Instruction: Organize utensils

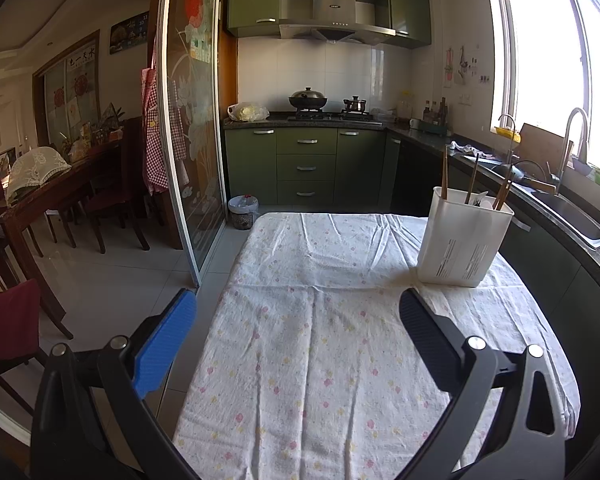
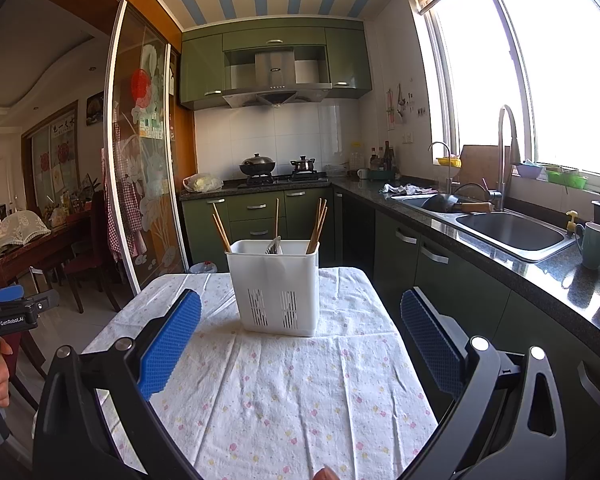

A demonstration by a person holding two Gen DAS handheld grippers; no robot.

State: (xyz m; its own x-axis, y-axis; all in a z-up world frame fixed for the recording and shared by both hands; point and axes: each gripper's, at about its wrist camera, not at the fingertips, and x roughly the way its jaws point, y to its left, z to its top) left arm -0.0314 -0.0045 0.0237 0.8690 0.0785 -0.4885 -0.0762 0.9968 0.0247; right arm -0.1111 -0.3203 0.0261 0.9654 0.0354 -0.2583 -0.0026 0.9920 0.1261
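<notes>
Table [image 2: 292, 400] under a floral cloth lies bare of loose utensils, so this looks like the closing stretch, or a pause between picks. The white slotted utensil caddy [image 2: 278, 288] stands upright at the far end, split into compartments. Right gripper [image 2: 300, 340] hangs spread wide and empty, facing it; left gripper [image 1: 298, 336] likewise wide, holding nothing, caddy off to its right. Next move calls for finding anything left unsorted. Wooden chopsticks [image 2: 317, 226] lean in the outer compartments, a metal utensil [image 2: 274, 245] mid-caddy

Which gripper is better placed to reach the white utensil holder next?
Probably the right gripper: the white utensil holder stands straight ahead, centred between its open fingers. For the left gripper, also open, the holder sits off to the right side.
</notes>
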